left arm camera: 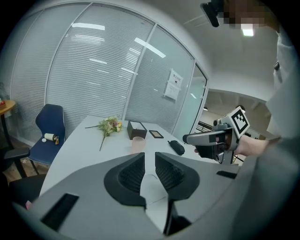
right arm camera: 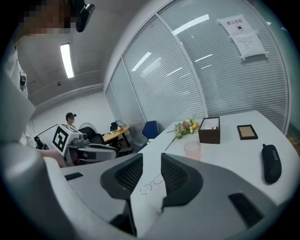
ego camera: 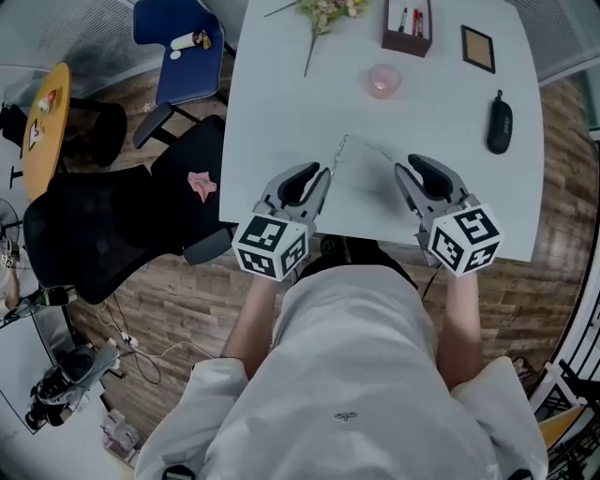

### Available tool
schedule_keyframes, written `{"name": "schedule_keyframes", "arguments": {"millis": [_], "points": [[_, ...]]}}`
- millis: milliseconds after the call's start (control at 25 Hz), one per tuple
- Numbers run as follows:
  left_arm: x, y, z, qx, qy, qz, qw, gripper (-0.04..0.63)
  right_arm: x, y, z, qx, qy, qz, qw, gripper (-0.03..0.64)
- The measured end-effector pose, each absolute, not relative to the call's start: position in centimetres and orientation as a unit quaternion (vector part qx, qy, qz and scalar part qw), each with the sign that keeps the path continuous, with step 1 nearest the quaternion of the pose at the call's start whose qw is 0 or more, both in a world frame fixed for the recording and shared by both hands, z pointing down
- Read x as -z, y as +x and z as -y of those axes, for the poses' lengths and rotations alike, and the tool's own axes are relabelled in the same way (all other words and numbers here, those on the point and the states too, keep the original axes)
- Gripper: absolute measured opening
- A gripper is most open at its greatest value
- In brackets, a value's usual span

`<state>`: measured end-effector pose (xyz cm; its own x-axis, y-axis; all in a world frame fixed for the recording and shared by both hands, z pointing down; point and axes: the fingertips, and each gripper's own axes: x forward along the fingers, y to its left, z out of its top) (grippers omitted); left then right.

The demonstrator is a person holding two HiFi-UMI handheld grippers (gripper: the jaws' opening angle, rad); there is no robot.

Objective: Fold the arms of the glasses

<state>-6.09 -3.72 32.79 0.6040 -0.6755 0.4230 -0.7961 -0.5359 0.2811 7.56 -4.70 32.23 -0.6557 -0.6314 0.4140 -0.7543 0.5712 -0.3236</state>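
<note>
Thin wire-rimmed glasses (ego camera: 361, 150) lie on the white table (ego camera: 281, 112) near its front edge, arms spread. In the head view my left gripper (ego camera: 317, 178) sits just left of them and my right gripper (ego camera: 412, 173) just right, both over the table's front edge. In the right gripper view the glasses (right arm camera: 152, 183) show on the table through the gap of my right gripper (right arm camera: 151, 166), untouched. My left gripper (left arm camera: 150, 161) also stands open with only bare table and a faint wire behind its gap. Nothing is held.
Farther back on the table stand a pink cup (ego camera: 383, 81), a dark box with pens (ego camera: 408, 26), a small picture frame (ego camera: 477, 48), a flower sprig (ego camera: 323, 14) and a black glasses case (ego camera: 500, 122). A black office chair (ego camera: 103, 220) stands left of the table.
</note>
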Motion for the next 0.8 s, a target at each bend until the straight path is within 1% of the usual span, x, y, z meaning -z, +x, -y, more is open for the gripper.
{"name": "schedule_keyframes", "arguments": {"millis": [440,800], "points": [[-35.9,-5.3,4.1,-0.152,0.838,0.455,0.26,0.064,-35.3,8.2,6.2,-0.254,0.344,0.89,0.155,0.121],[-37.6,-4.1,4.9,-0.15,0.835,0.442,0.29,0.057,-38.3,8.5,6.0,-0.269,0.332,0.884,0.189,0.12]]}}
